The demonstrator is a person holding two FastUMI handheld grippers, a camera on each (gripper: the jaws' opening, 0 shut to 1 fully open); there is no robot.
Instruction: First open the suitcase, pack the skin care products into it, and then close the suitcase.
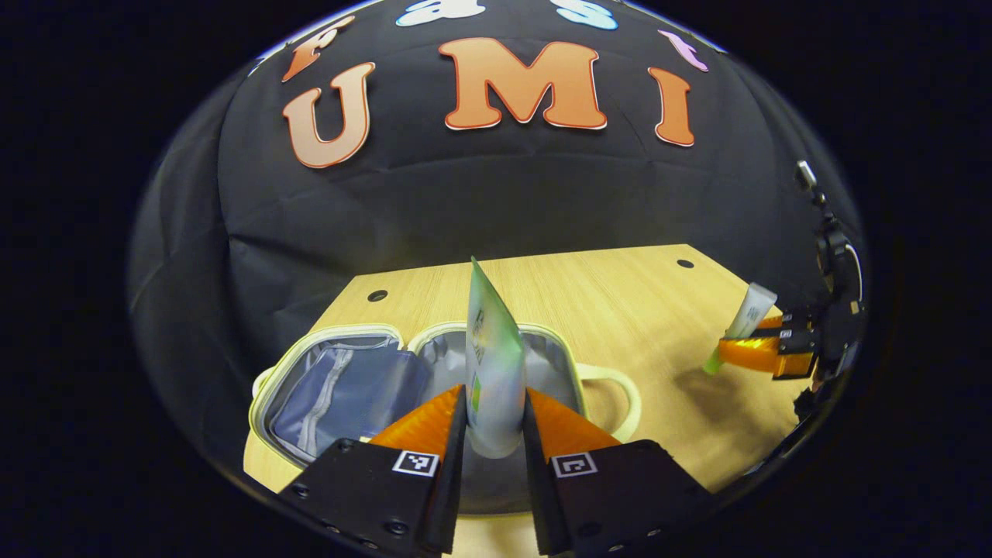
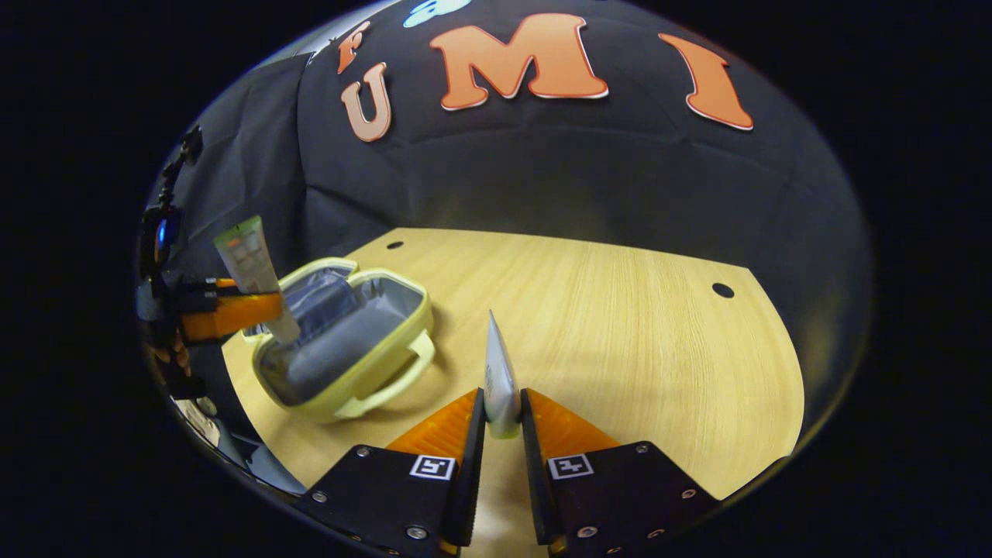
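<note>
Clamping a green-and-white tube (image 1: 494,364) between both orange fingers, the left gripper (image 1: 496,415) holds it upright above the open suitcase (image 1: 341,387), whose grey lining faces up on the wooden table (image 1: 620,310). The right gripper (image 2: 502,415) is likewise closed on a smaller white tube (image 2: 500,380), edge-on and upright over bare tabletop, well apart from the case. From the left gripper view the right gripper (image 1: 763,353) appears at the far right with its tube (image 1: 748,314) angled, cap end low. The right gripper view adds the pale yellow shell and handle (image 2: 395,372) of the suitcase (image 2: 349,341), lying beside the left gripper (image 2: 232,314) and its tube (image 2: 252,271).
</note>
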